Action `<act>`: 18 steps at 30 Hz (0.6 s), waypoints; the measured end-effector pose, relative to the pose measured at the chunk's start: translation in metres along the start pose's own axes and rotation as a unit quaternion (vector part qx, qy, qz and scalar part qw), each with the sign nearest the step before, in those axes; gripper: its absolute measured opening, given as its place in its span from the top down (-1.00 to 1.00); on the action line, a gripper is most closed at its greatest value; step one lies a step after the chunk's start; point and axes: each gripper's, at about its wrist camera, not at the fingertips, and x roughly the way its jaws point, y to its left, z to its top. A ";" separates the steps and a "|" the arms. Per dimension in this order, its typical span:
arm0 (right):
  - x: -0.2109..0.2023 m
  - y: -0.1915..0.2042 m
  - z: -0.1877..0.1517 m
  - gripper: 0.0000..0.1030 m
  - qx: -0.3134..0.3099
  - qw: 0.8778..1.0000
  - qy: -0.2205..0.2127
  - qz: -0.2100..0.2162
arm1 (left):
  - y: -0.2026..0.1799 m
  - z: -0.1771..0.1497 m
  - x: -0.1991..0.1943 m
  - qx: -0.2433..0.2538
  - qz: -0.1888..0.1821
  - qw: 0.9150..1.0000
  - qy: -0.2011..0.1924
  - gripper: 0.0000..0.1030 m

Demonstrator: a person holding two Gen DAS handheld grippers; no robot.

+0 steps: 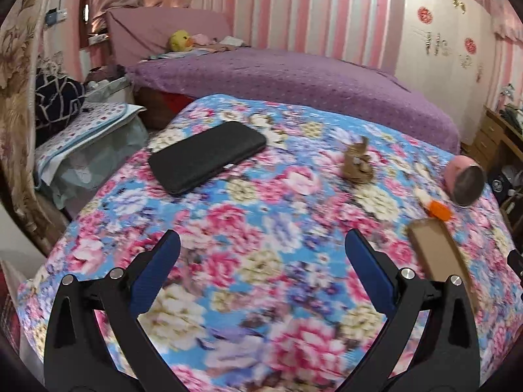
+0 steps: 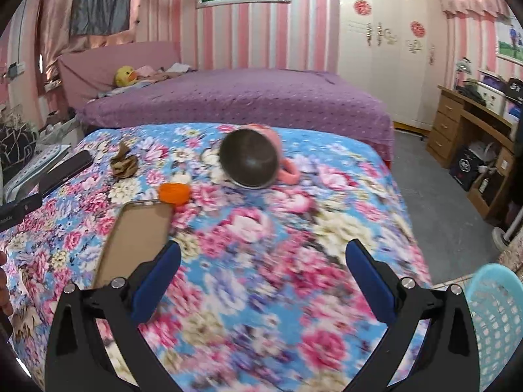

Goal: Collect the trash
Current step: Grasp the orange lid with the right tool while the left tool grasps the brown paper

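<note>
A table draped in a bright floral cloth stands at the foot of a purple bed. Both tools hover above the cloth with nothing in them: the left gripper has its jaws spread wide, and so does the right gripper.

The trash appears to be a crumpled brown paper wad, lying near the cloth's far side, between a black phone and a tipped pink mug. Nearer than the wad sit an orange cap and a tan phone case.

A sound grasp would come from above, jaws straddling the wad and closing gently, since crumpled paper gives.

A pale blue basket stands off the table's right edge, likely the drop point. The cloth beyond the mug toward that edge is bare, leaving room to carry across.
</note>
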 end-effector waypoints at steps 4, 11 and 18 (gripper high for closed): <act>0.027 0.024 0.020 -0.91 -0.026 0.999 0.009 0.019 | 0.003 0.008 0.006 0.004 0.004 1.000 -0.006 -0.89; 0.083 0.065 0.046 -0.89 -0.050 0.996 0.042 0.061 | 0.004 0.021 0.030 0.009 -0.001 1.000 0.004 -0.89; 0.125 0.081 0.050 0.02 -0.050 0.989 0.101 0.098 | -0.004 0.026 0.048 0.011 -0.009 1.000 0.019 -0.89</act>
